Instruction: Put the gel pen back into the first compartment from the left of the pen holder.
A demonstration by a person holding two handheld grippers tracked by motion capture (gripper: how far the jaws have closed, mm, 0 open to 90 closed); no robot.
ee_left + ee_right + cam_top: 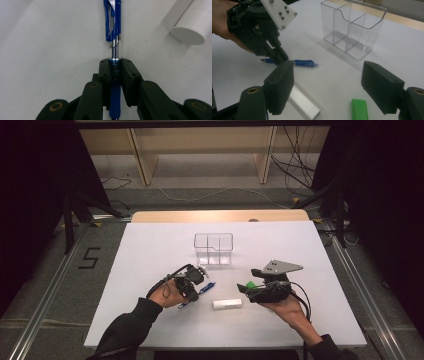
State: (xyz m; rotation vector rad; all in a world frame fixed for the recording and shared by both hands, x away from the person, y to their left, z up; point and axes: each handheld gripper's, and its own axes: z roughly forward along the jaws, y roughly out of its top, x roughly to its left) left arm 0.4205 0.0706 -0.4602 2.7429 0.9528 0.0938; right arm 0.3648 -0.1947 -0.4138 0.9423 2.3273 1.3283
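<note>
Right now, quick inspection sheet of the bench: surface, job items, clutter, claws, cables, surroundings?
Surface: white table top, flat, wooden strip along its far edge.
Job's things: blue pen lying on the table, its barrel clamped in the left claw; clear divided organiser upright and empty, further back.
Clutter: white cylinder lying between the hands; green block near the right claw.
Grippers: left claw shut on the pen; right claw open, holding nothing, jaws wide apart above the table.
Cables: one trails from each claw; loose cables on the floor beyond the table.
Surroundings: wooden shelving behind, a floor marking "5" at the left.
</note>
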